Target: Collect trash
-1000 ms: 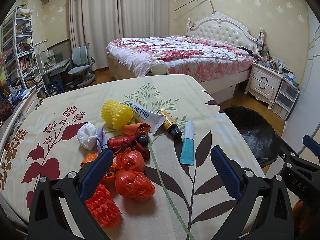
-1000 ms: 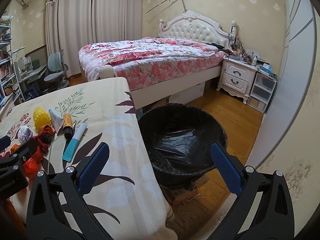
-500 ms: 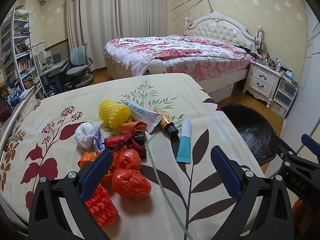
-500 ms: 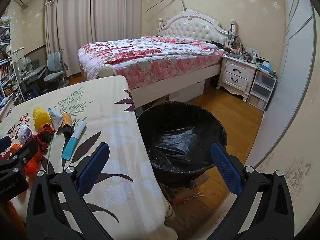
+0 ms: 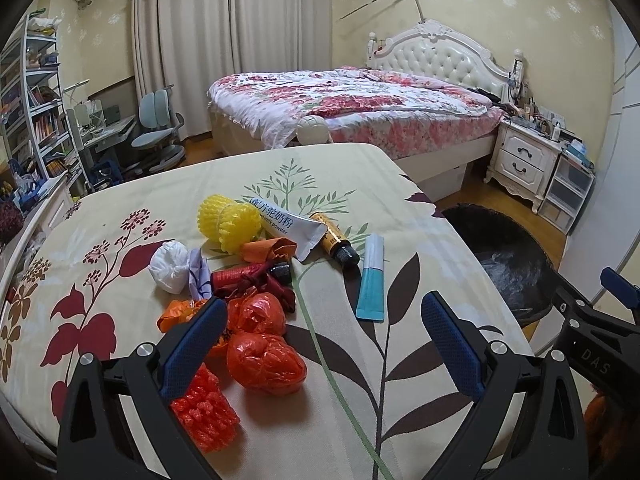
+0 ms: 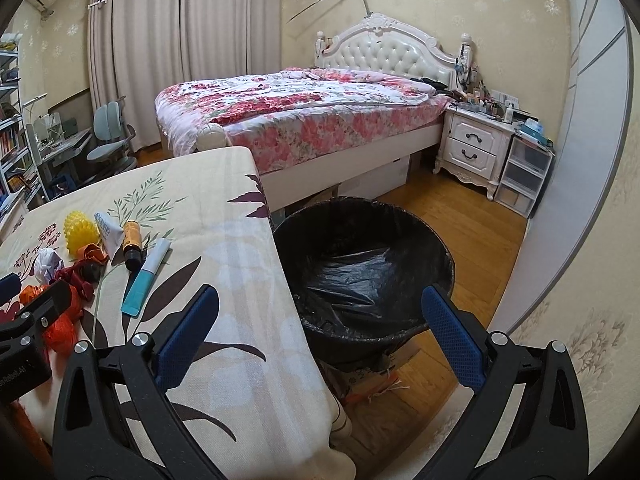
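Note:
A pile of trash lies on the floral tablecloth [image 5: 400, 208]: a yellow foam net [image 5: 228, 224], a white paper ball [image 5: 170, 266], orange plastic bags [image 5: 266, 362], an orange foam net [image 5: 202, 410], a white milk powder sachet [image 5: 292, 228], an amber bottle [image 5: 334, 242] and a teal tube [image 5: 370, 286]. My left gripper [image 5: 324, 340] is open and empty, hovering just above the near bags. My right gripper [image 6: 320, 328] is open and empty, over the table's right edge beside the black-lined bin [image 6: 364, 276]. The teal tube [image 6: 146, 278] also shows in the right wrist view.
The bin stands on the wood floor right of the table [image 6: 240, 240]. A bed [image 6: 304, 120] and a white nightstand [image 6: 474, 150] lie beyond. A desk with chairs [image 5: 156, 136] and shelves [image 5: 28, 100] are at the far left.
Both views have shifted slightly; the left gripper has eased a little toward the trash pile. Both grippers stay open and empty. No item has moved.

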A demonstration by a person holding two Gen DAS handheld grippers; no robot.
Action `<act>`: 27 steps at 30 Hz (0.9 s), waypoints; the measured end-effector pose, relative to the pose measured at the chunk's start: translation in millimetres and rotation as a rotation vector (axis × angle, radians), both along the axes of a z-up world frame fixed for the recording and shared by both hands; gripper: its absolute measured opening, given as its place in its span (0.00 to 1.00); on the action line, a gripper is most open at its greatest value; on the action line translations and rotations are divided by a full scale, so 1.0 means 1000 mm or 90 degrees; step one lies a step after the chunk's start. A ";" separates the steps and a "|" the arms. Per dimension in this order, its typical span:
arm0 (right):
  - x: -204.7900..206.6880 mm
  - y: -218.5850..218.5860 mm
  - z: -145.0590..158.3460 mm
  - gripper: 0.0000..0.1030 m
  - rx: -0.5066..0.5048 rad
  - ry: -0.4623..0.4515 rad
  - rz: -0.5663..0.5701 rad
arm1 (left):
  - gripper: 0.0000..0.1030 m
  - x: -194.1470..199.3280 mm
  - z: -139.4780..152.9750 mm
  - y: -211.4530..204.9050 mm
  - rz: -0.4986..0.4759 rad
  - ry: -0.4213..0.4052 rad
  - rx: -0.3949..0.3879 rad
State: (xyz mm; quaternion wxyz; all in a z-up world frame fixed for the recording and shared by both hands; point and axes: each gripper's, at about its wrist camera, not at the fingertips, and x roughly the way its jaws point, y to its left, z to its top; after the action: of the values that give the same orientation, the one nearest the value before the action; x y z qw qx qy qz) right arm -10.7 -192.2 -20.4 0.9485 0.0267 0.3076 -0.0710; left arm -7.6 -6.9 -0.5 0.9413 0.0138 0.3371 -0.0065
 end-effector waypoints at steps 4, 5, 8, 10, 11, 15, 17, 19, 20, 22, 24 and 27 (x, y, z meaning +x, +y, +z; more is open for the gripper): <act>0.001 0.003 -0.002 0.96 0.000 0.004 0.004 | 0.94 0.001 -0.001 0.004 0.006 0.003 -0.002; 0.001 0.003 -0.002 0.96 0.001 0.005 0.004 | 0.94 0.001 -0.001 0.005 0.008 0.004 -0.004; 0.000 0.004 -0.002 0.96 0.000 0.006 0.006 | 0.94 0.001 -0.001 0.006 0.008 0.005 -0.005; 0.000 0.004 -0.001 0.96 0.002 0.005 0.006 | 0.94 0.001 -0.001 0.006 0.007 0.005 -0.004; 0.000 0.004 -0.001 0.96 0.003 0.006 0.005 | 0.94 0.001 -0.002 0.007 0.006 0.005 -0.005; 0.000 0.004 -0.001 0.96 0.002 0.007 0.004 | 0.94 0.001 -0.001 0.008 0.006 0.004 -0.003; 0.000 0.004 -0.001 0.96 0.002 0.006 0.006 | 0.93 0.000 -0.001 0.009 0.006 0.003 0.000; 0.001 0.004 -0.001 0.96 0.002 0.007 0.007 | 0.92 0.000 -0.001 0.011 0.007 0.004 0.001; 0.001 0.005 -0.002 0.96 0.003 0.008 0.008 | 0.91 0.001 -0.001 0.012 0.008 0.005 0.001; 0.003 0.006 -0.003 0.96 0.005 0.011 0.011 | 0.89 0.001 -0.002 0.015 0.012 0.008 0.000; 0.004 0.009 -0.004 0.96 0.005 0.014 0.016 | 0.89 0.002 -0.003 0.019 0.016 0.010 -0.002; 0.006 0.015 -0.003 0.96 0.007 0.019 0.027 | 0.88 0.000 -0.003 0.025 0.020 0.011 -0.004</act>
State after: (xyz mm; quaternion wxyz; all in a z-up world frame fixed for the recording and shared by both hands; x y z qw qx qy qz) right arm -5.2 -177.6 -23.6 0.9450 0.0239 0.3224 -0.0497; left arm -7.2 17.9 -3.4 0.9384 0.0057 0.3455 0.0073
